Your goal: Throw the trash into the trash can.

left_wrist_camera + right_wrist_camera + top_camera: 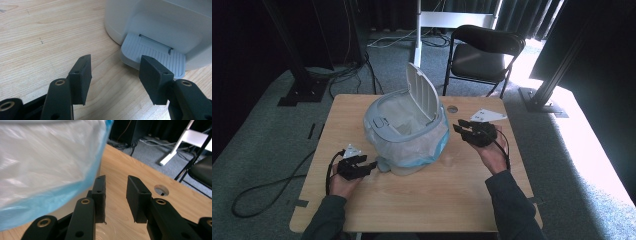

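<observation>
We are holding our left claw (pixel 113 75) open, empty, just before the pedal (pixel 152 55) of the lidded bin (pixel 407 125) on the worktop (pixel 422 195); our right claw (pixel 116 195) is gaping empty beside its bag (pixel 42 167).

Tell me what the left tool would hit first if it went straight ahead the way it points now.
Most likely the grey foot pedal at the base of the bin. The left tool stands open and aims at it over bare table; the right-hand jaw already overlaps the pedal's front edge, though the gap is hard to judge.
</observation>
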`<action>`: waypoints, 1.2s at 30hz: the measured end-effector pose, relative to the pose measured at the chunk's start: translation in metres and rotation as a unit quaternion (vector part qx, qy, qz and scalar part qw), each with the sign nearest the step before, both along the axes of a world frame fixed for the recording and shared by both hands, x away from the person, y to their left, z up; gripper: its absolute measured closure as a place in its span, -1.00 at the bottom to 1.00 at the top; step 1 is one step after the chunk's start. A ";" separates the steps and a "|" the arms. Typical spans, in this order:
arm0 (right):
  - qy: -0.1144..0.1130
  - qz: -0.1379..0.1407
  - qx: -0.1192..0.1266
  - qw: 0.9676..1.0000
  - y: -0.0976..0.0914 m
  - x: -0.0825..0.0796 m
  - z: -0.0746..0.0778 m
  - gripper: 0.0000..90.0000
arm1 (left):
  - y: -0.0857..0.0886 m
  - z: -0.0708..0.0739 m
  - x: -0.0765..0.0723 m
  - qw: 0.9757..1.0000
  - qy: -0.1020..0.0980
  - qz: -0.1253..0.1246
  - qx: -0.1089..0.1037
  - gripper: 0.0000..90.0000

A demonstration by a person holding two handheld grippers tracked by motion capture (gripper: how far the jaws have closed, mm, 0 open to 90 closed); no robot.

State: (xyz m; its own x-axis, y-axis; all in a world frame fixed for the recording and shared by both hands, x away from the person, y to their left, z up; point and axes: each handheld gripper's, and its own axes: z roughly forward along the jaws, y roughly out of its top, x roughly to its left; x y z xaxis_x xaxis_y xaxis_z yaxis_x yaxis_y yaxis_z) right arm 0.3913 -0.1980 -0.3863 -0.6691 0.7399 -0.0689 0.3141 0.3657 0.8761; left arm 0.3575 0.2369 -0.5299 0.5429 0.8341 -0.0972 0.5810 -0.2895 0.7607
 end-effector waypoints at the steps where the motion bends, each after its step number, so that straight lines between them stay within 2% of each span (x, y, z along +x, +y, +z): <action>1: 0.002 -0.002 0.000 1.000 0.000 0.002 -0.002 0.53 | 0.000 0.000 0.000 1.000 0.000 0.000 0.000 -0.03; 17: 0.062 -0.021 -0.027 0.997 -0.010 0.018 -0.040 0.54 | 0.000 0.000 0.000 1.000 0.000 0.000 -0.002 -0.03; 28: 0.096 -0.014 -0.049 0.994 -0.010 0.018 -0.058 0.57 | 0.000 0.000 0.000 1.000 0.000 0.000 0.000 -0.03; 36: 0.111 -0.002 -0.059 0.992 -0.008 0.015 -0.064 0.56 | 0.000 0.000 0.000 1.000 0.000 0.000 0.000 -0.03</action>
State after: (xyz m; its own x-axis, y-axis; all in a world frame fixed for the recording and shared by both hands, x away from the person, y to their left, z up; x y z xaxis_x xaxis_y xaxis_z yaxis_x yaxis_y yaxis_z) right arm 0.4065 -0.2064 -0.4499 -0.6741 0.7386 -0.0072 0.4963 0.4602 0.7361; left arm 0.3576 0.2369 -0.5298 0.5427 0.8343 -0.0966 0.5809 -0.2898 0.7607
